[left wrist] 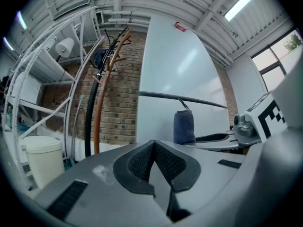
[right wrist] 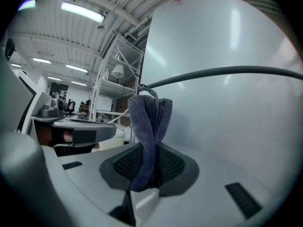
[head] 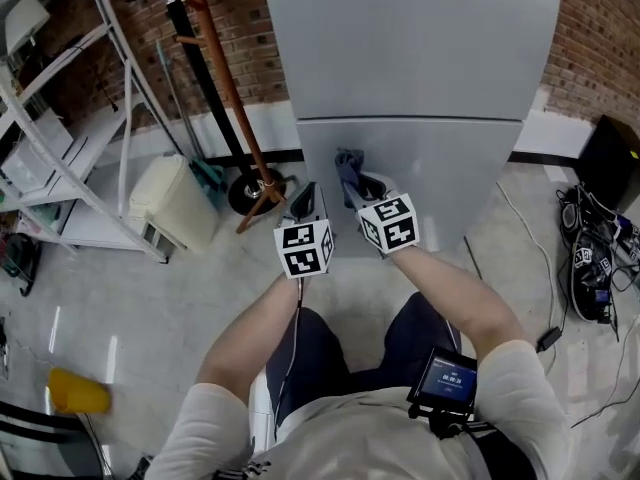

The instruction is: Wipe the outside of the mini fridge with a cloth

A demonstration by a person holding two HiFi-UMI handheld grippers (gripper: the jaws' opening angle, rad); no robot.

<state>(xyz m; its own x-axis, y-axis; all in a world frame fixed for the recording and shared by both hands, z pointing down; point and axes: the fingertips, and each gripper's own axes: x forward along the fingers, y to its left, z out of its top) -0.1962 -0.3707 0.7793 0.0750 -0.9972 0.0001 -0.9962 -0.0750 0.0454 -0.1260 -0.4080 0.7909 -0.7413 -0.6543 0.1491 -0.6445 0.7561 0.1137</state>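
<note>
Right gripper (right wrist: 147,169) clamped on blue cloth (right wrist: 149,119), held up close to the fridge (head: 410,58) front. Left gripper (left wrist: 154,163) jaws together, nothing between them, just beside the right.

Left gripper (head: 305,200) beside right gripper (head: 366,190) (left jaws together, right's on cloth (right wrist: 150,122))

From the head we look steeply down the front of the mini fridge (head: 410,58), standing close before it. The camera on our left gripper (head: 305,198) sits low by the fridge's left edge and faces up its door. The camera on our right gripper (head: 365,186) faces up the door from nearer still. All three views share the door seam (head: 410,120) and the cloth (head: 347,168).
</note>
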